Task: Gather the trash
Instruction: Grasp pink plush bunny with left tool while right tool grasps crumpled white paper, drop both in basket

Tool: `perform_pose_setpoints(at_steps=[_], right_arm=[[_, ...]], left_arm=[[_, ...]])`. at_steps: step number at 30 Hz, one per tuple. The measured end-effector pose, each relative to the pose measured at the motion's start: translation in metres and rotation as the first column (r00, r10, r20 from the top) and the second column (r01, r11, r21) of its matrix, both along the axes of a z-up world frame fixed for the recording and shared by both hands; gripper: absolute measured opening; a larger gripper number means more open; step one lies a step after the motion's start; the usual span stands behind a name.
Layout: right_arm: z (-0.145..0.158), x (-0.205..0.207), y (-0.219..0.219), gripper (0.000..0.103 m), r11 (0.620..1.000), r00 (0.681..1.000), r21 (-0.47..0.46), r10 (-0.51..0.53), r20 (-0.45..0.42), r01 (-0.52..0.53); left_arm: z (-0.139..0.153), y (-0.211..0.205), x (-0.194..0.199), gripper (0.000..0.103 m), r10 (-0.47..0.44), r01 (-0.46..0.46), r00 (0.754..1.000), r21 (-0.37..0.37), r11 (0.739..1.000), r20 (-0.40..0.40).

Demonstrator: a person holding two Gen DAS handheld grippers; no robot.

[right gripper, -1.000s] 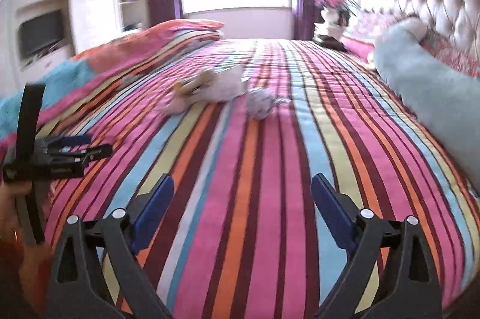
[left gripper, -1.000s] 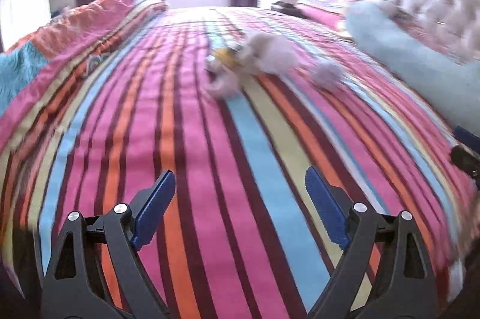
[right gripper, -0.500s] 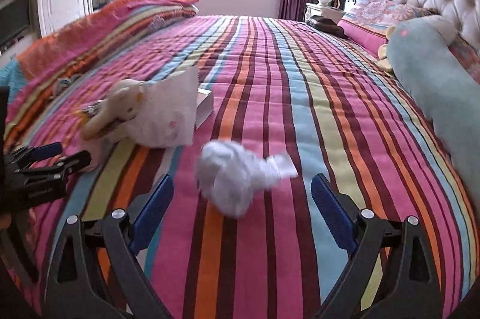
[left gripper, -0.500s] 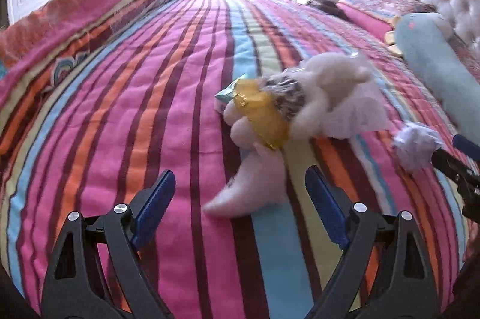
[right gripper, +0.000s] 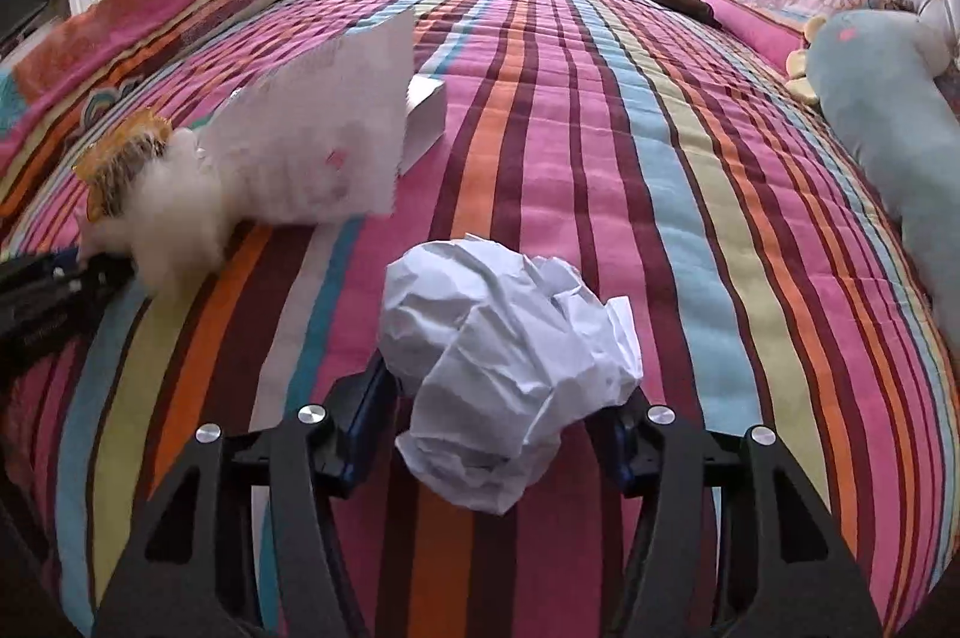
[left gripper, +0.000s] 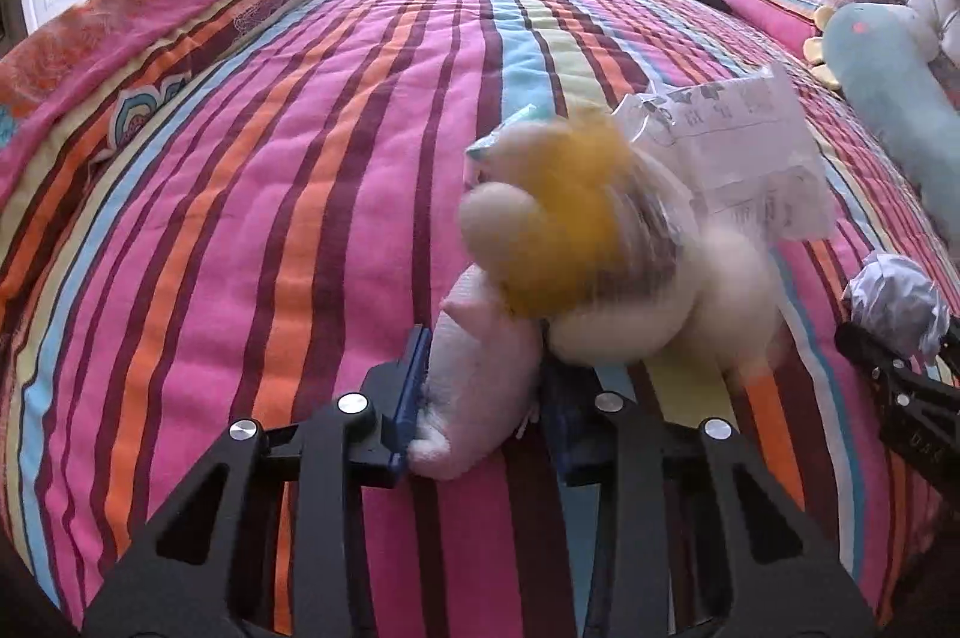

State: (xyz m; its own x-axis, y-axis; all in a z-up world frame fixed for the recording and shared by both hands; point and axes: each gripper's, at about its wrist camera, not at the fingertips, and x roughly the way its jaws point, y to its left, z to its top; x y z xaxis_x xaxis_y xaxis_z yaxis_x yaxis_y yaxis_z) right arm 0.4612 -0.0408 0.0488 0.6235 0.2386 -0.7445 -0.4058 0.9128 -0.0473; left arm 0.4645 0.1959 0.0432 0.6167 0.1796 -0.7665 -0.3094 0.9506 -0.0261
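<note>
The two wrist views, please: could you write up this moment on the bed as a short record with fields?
surface: striped bedspread
left hand-held gripper: shut on the pale pink end of a plush toy
right hand-held gripper: jaws closing, crumpled paper ball between them, pads touching its sides
other litter: yellow wrapper on the toy; printed sheet leaning behind it; small white box further back
not trash: long blue plush by the headboard
task state: nothing lifted clear of the bed yet

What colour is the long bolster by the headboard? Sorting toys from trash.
Pale blue bolster, clearest in the right wrist view.
</note>
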Motion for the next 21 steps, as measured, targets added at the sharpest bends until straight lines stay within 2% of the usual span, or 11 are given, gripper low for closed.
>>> perform_pose_setpoints(at_steps=[4,9,15,21], right_arm=[[0.000,-0.011,-0.015,0.054,0.999,1.000,0.047,-0.007,-0.017,0.007],[-0.001,-0.024,-0.029,0.053,0.996,0.999,0.087,-0.019,-0.033,0.022],[0.001,-0.070,-0.060,0.053,0.986,0.999,0.165,-0.014,-0.035,0.019],[0.016,-0.125,-0.084,0.053,0.967,1.000,0.256,0.020,0.001,-0.019]], left_arm=[[0.002,-0.006,-0.023,0.033,-0.030,0.030,0.999,-0.001,1.000,0.014],[0.004,-0.012,-0.063,0.033,-0.059,0.060,0.998,-0.039,0.997,0.033],[0.007,-0.016,-0.113,0.033,-0.065,0.072,0.995,-0.089,0.993,0.071],[0.018,-0.033,-0.174,0.033,-0.100,0.114,0.987,-0.101,0.988,0.127]])
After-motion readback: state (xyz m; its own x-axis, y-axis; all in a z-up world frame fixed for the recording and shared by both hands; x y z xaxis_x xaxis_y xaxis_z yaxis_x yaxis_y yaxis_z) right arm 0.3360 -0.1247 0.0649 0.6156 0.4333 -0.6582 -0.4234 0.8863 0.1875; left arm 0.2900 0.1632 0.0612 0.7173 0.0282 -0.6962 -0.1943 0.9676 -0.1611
